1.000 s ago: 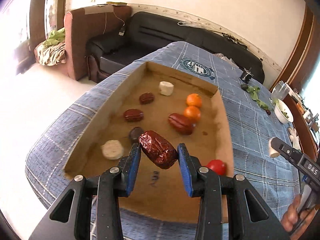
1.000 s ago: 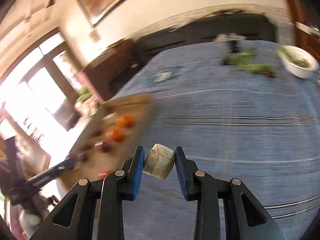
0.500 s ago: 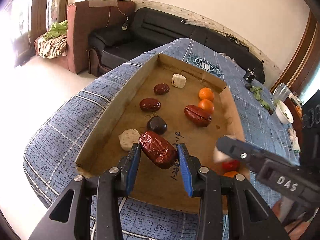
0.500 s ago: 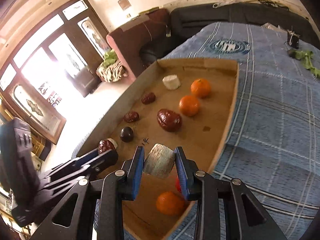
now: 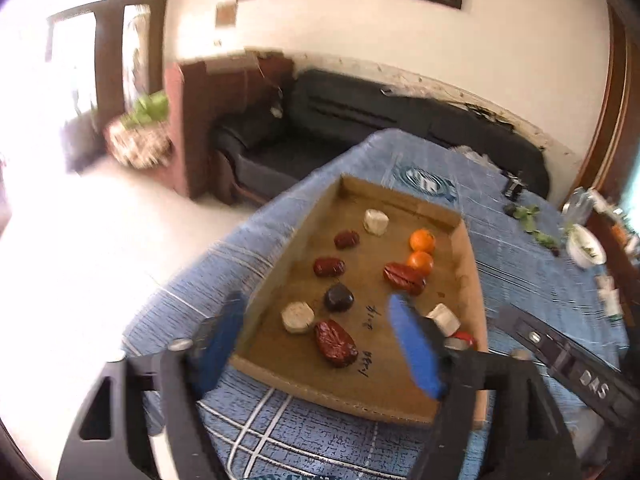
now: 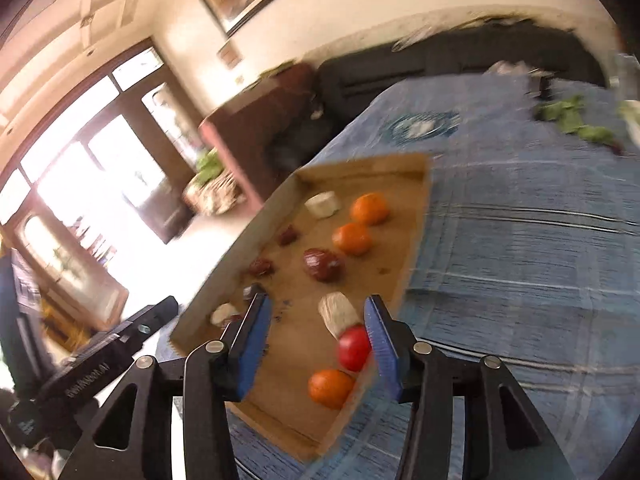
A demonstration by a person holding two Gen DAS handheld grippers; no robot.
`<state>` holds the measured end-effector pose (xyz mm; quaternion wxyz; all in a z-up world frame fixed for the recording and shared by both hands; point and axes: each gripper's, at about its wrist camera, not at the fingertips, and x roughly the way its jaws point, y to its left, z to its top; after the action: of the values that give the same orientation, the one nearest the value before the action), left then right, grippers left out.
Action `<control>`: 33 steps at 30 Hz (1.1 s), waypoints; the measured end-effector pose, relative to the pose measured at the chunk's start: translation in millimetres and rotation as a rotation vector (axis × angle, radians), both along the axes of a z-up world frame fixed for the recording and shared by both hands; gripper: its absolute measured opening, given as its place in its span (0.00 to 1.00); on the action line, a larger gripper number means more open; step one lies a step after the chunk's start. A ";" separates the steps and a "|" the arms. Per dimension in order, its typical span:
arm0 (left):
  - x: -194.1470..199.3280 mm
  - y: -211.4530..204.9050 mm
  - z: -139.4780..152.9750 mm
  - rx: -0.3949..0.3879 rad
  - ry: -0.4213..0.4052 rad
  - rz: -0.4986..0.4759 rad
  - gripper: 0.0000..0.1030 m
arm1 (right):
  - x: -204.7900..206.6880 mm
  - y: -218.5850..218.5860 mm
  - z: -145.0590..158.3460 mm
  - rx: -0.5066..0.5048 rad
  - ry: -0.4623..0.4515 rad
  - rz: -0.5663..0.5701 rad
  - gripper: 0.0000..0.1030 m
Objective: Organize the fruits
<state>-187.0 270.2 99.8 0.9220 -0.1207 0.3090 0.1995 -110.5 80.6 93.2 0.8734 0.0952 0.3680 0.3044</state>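
Fingers of both grippers are being seen parted, nothing pressed between the pads. Jaws of the left gripper have just been opening wide; the wrinkled red date is lying loose on the cardboard tray floor between and beyond them, long axis slanting from upper left to lower right, touching neither pad. Jaws of the right gripper have just been opening too, less wide; the pale cut chunk is lying in the gap, nearer the right pad, against a red tomato.

Each piece is being judged as released, so the coming move is likely a pull back clear of the tray. Left gripper is nearer the date, right gripper nearer the chunk.

Only the right wrist view is showing the near orange by the tray's near corner; the left wrist view alone is showing the date whole, plus the dark round fruit.
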 end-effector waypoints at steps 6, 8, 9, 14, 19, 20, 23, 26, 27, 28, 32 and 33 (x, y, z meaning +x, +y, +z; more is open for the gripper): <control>-3.1 -41.0 16.2 0.112 -0.016 -0.008 0.91 | -32.6 -34.4 5.3 -0.037 -0.064 -0.114 0.63; -2.1 -50.8 18.8 0.126 -0.013 -0.019 0.91 | -38.5 -39.7 6.5 -0.045 -0.085 -0.124 0.68; -1.3 -54.5 19.6 0.129 -0.010 -0.022 0.91 | -40.5 -41.5 6.5 -0.055 -0.095 -0.128 0.70; -1.0 -70.0 26.1 0.136 -0.002 -0.039 0.91 | -51.5 -55.9 3.1 -0.079 -0.107 -0.141 0.70; -2.5 -82.7 29.4 0.138 0.001 -0.057 0.91 | -54.7 -65.0 0.8 -0.073 -0.100 -0.150 0.70; -2.2 -84.5 29.3 0.137 0.004 -0.060 0.91 | -55.6 -66.5 0.7 -0.073 -0.100 -0.152 0.70; -1.9 -90.0 29.4 0.137 0.008 -0.073 0.91 | -59.0 -70.0 1.2 -0.074 -0.108 -0.162 0.73; -2.2 -95.0 28.1 0.140 0.009 -0.082 0.91 | -61.9 -73.6 0.8 -0.073 -0.111 -0.171 0.75; -2.0 -95.8 27.6 0.138 0.011 -0.085 0.91 | -62.5 -73.9 0.6 -0.073 -0.111 -0.172 0.76; -1.8 -96.7 26.8 0.136 0.015 -0.089 0.91 | -62.9 -74.7 -0.1 -0.073 -0.110 -0.174 0.76; -1.6 -97.1 24.6 0.124 0.022 -0.097 0.91 | -64.4 -73.1 -1.8 -0.080 -0.106 -0.170 0.77; -1.8 -97.2 24.4 0.123 0.022 -0.098 0.91 | -64.8 -72.5 -1.9 -0.082 -0.106 -0.168 0.77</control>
<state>-188.7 173.0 124.3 0.9330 -0.0462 0.3117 0.1740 -175.4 8.1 91.3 0.9173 0.0737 0.3241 0.2193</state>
